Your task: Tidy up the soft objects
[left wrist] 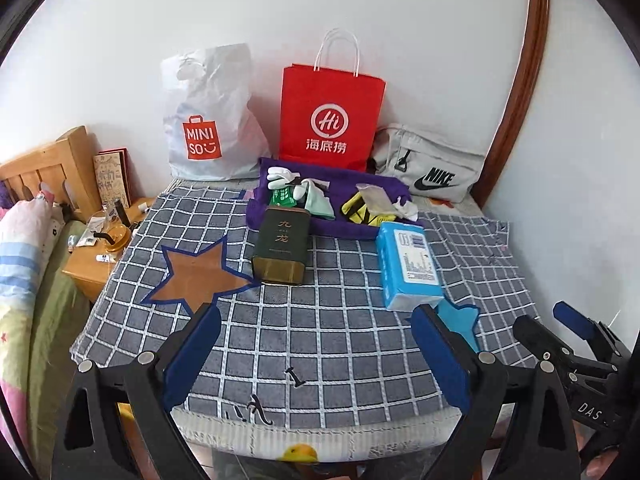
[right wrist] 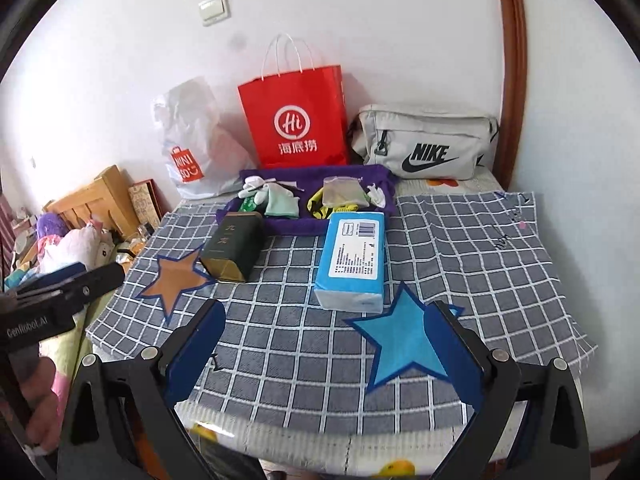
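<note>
We hold both grippers above the near edge of a bed covered by a checked blanket (left wrist: 340,344). Against the far wall stand a red bag (left wrist: 330,120), a white bag (left wrist: 212,120) and a grey pouch (left wrist: 432,168). Before them lies a purple tray (left wrist: 276,222) holding the soft things: gloves (left wrist: 282,176), a mint cloth (left wrist: 320,202), a yellow piece (left wrist: 358,208). A blue tissue pack (right wrist: 352,256) lies just before the tray, long axis running away from us, dead ahead of our right gripper (right wrist: 324,340), which looks nearer. A dark tin (left wrist: 282,244) faces our left gripper (left wrist: 316,356). Both jaws stand wide apart, empty.
</note>
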Action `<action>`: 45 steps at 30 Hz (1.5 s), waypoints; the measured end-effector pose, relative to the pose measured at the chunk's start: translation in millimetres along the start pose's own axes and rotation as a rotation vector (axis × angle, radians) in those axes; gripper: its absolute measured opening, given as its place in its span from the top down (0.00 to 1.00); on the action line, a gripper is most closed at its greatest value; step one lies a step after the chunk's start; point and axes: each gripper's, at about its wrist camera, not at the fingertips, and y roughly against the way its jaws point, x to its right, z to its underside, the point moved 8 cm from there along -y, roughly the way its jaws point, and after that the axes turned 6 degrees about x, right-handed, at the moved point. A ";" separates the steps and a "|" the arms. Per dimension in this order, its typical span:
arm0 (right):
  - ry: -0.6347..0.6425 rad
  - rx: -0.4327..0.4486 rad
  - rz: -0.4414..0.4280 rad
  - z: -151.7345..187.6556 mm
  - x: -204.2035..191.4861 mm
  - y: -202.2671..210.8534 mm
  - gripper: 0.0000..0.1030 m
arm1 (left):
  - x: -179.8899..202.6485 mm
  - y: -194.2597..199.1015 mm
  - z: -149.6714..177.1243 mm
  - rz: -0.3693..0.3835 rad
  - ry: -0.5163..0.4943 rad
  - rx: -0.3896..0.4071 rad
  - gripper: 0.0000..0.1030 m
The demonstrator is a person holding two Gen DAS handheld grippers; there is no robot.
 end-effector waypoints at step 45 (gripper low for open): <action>0.025 0.072 0.010 7.6 -12.2 60.0 0.04 | 2.5 36.1 10.8 -0.030 -0.003 0.036 0.06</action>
